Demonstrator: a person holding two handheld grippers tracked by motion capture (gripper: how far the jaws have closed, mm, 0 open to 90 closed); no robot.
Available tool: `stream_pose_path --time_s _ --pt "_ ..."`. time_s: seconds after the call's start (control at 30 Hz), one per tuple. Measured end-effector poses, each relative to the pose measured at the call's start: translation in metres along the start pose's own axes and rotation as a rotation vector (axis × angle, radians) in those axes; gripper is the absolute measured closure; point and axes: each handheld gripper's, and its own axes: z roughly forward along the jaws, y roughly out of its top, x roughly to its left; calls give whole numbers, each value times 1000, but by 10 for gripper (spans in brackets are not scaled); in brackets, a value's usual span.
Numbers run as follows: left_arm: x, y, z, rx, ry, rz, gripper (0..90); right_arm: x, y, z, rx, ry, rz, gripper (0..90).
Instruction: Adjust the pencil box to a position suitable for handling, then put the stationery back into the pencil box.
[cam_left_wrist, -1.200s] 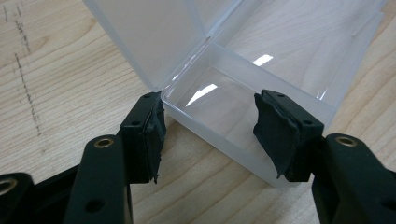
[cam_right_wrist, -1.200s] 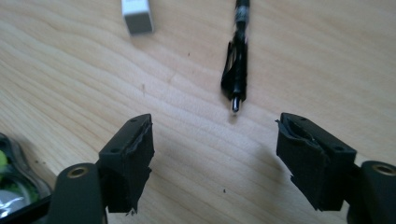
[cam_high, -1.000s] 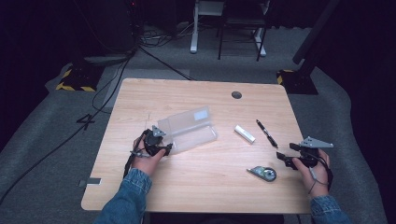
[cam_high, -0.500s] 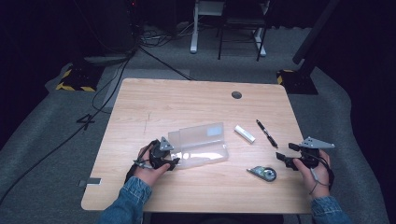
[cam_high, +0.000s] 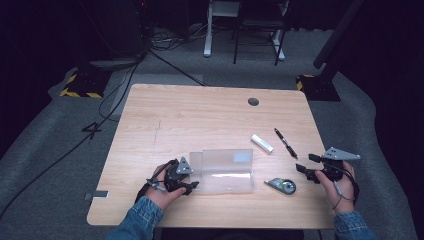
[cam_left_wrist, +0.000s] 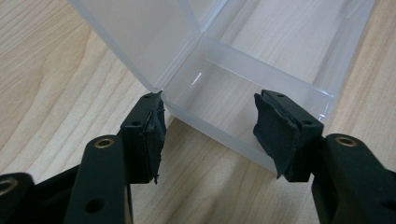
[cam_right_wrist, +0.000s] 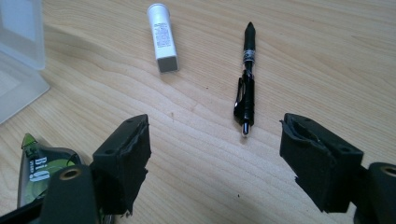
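Note:
A clear plastic box lies on the wooden table with its lid standing open. My left gripper is shut on the box's left end; in the left gripper view the short end wall of the box sits between the two pads, which press on it. At the right, my right gripper hovers open and holds nothing. In the right gripper view its jaws stand wide over bare wood, just short of a black pen.
A white capped tube and the black pen lie right of the box. A green-and-clear correction tape roller sits near the front edge. A dark cable hole marks the far side.
The left hand has dragged the box to the right and toward the front edge, turning it square to that edge. The right hand and the small items have stayed put.

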Motion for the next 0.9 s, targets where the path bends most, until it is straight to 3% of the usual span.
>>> stream_pose_path --time_s 0.2,0.27,0.3,0.6,0.9 --pt "-3 1 1 -6 -26 22 428 3 1 1 8 11 -4 249" --pt "-3 2 0 -1 -6 28 406 5 3 1 7 17 -14 249" --pt "-4 2 -1 -11 17 29 340 7 4 0 10 26 -26 249" --pt "-5 3 -18 -93 74 -2 313 17 11 -2 14 59 -58 249" --pt "-11 0 -36 -144 100 -12 299 29 16 -1 33 91 -90 249"
